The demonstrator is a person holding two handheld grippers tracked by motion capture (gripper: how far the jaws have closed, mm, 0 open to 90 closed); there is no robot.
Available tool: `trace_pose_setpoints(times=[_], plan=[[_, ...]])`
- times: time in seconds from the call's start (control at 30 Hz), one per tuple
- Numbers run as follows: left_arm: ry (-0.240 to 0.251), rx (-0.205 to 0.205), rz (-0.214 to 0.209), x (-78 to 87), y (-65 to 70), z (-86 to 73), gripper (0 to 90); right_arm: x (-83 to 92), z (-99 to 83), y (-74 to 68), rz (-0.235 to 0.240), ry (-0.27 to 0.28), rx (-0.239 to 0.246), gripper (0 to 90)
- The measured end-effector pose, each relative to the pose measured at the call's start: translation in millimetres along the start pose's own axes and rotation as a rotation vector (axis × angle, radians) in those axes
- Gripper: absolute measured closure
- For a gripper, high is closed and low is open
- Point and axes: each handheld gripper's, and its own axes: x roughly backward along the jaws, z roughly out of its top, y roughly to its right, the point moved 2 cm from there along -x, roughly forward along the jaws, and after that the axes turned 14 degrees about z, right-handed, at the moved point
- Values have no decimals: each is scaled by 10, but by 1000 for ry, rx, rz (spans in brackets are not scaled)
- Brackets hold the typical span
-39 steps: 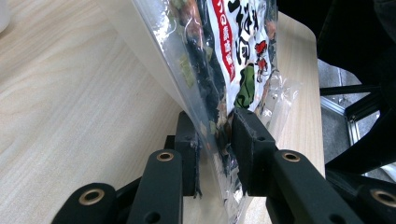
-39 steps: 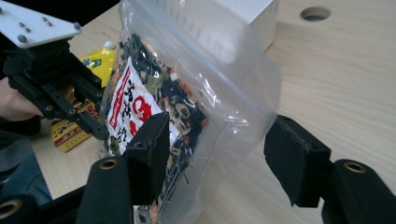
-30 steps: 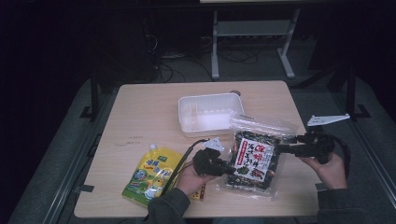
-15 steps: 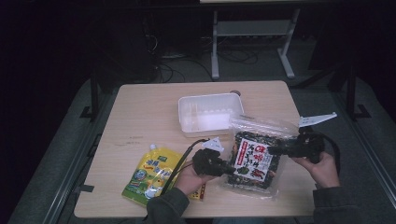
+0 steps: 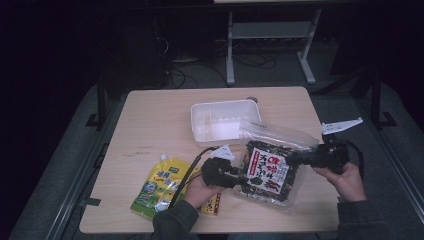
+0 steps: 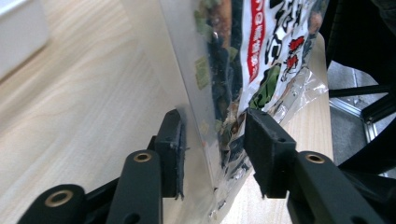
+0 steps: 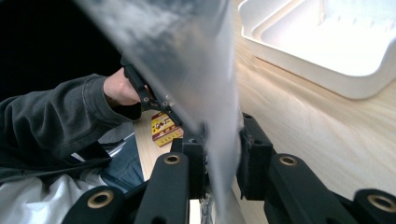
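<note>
Crinkly clear plastic forms the one snack bag (image 5: 269,170), a flat pouch with a white, red-lettered label over dark dried contents, lying on the pale wood-grain table (image 5: 150,120) between two black grippers. The left gripper (image 5: 239,181) has just been opening; its jaws stand apart around the bag's edge, pads (image 6: 173,147) off the film. The right gripper (image 5: 295,160) has just been closing, and its jaws pinch the bag's transparent edge. Nearby: one white rectangular plastic tray (image 5: 200,125), one glossy yellow-green spouted pouch (image 5: 157,187), one small printed packet (image 7: 163,126).
</note>
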Motion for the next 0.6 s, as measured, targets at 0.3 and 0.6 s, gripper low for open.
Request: trace_pose_setpoints(times=[0.3, 0.6], plan=[[18, 6, 76, 185, -79, -49, 420, -25, 124, -180, -37, -14, 65, 760], [2, -3, 141, 443, -153, -180, 358, -7, 234, -277, -72, 9, 91, 761]])
